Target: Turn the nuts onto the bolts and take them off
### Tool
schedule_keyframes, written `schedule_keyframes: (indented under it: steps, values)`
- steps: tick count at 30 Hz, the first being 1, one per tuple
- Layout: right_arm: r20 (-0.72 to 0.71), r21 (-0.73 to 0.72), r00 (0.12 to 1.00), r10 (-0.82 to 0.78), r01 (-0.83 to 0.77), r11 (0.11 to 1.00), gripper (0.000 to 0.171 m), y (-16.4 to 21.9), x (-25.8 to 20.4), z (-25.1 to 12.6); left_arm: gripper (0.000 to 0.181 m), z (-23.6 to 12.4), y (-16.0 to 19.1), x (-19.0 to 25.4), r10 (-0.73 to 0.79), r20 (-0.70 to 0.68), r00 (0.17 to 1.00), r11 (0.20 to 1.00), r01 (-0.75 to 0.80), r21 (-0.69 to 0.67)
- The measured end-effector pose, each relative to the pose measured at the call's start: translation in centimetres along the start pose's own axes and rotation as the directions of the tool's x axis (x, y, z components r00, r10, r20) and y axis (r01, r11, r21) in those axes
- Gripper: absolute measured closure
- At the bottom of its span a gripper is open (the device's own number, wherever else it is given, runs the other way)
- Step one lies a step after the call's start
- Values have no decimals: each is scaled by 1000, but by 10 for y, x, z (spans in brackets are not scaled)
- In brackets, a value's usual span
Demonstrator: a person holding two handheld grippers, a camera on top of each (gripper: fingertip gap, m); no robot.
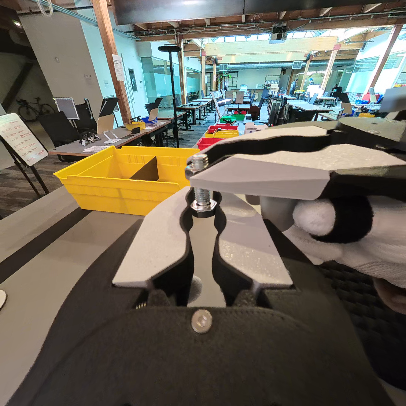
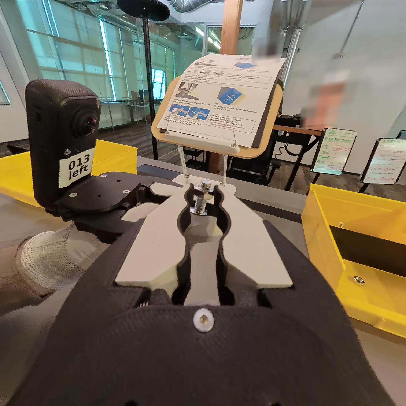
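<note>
Above grey table (image 1: 33, 230), tools clamp threaded steel bolt (image 1: 200, 194).

My left gripper (image 1: 203, 205): fingertips cover most of the bolt (image 1: 200, 193) head, so only its top face & upper edge show. My right gripper (image 1: 195, 170) enters from the right edge of the left wrist view, its body cut off; its near finger (image 1: 252, 178) hides most of the nut (image 1: 189, 171) & the thread behind. Gloved hand (image 1: 318, 232): partly cut by the frame. Right wrist view: left-side yellow bin (image 2: 114, 153) mostly hidden behind the camera (image 2: 61, 136); right-side yellow bin (image 2: 329, 230) cut by the edge. Small item (image 2: 358, 280) in it, prob. a nut, too small to be sure. Upper right is blurred over.
</note>
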State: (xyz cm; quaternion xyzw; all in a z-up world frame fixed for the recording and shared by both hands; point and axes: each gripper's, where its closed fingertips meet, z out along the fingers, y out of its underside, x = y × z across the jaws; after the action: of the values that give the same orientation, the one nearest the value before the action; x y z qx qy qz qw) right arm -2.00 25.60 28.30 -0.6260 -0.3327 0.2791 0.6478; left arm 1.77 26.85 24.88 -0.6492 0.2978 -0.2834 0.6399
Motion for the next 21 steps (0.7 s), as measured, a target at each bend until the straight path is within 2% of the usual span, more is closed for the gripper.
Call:
schedule_keyframes:
  steps: [3, 6, 10, 13, 16, 19, 21]
  values:
    - [20, 9, 1000, 11, -11, 1000, 155, 0, -1, 0, 166, -1, 0, 1, -2, -11, 1000, 1000, 2, -4]
    - [99, 12, 995, 2, -3, 1000, 155, -2, -4, -1, 166, -2, -1, 4, -15, -52, 999, 1000, 14, -9]
    - [289, 35, 956, -50, 42, 999, 156, -7, -12, -7, 165, -6, -6, 14, -34, -141, 989, 999, 33, -10]
    - [476, 59, 874, -103, 85, 995, 156, -10, -19, -16, 166, -9, -9, 26, -50, -221, 974, 999, 50, -5]
    - [688, 88, 720, -86, 35, 996, 155, -14, -29, -30, 166, -13, -13, 44, -59, -323, 945, 998, 61, -2]
    - [871, 97, 487, -65, -41, 994, 157, -18, -33, -50, 165, -17, -15, 61, -34, -398, 917, 999, 33, -9]
    - [955, 72, 295, -40, -97, 993, 156, -19, -33, -65, 165, -20, -17, 78, -55, -472, 880, 998, 53, -17]
